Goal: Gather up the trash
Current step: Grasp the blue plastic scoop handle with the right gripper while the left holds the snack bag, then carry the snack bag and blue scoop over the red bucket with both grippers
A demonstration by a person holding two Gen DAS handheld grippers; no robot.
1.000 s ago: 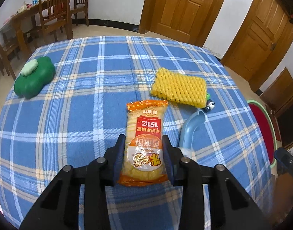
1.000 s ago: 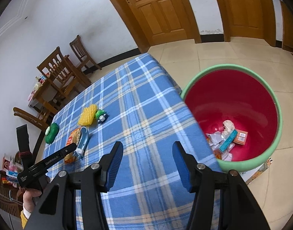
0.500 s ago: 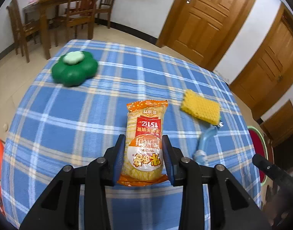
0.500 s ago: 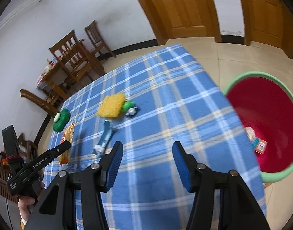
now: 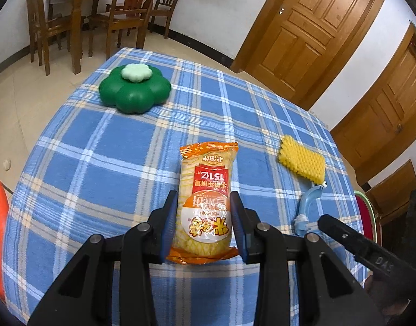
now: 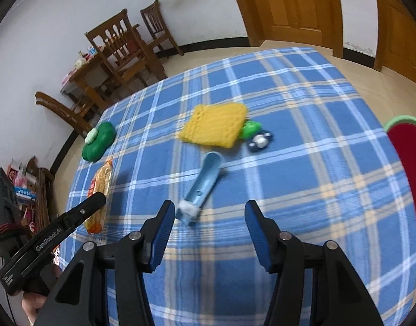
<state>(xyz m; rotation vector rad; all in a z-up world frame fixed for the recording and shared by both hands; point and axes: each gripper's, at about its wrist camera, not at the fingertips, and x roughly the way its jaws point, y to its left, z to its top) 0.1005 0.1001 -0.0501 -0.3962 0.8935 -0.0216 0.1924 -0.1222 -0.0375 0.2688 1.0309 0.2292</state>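
Left claw (image 5: 203,226): clamped on the orange-and-yellow plastic snack packet (image 5: 205,203), above the blue plaid desk (image 5: 99,146); slick film may slip. Right claw (image 6: 206,233): open, empty, just short of the pale blue plastic scoop (image 6: 203,187); may nudge it.

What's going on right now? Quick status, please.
Left tool shut on snack pack. Right tool open, empty, above the blue tube. Bin at table edge; nothing blocking.
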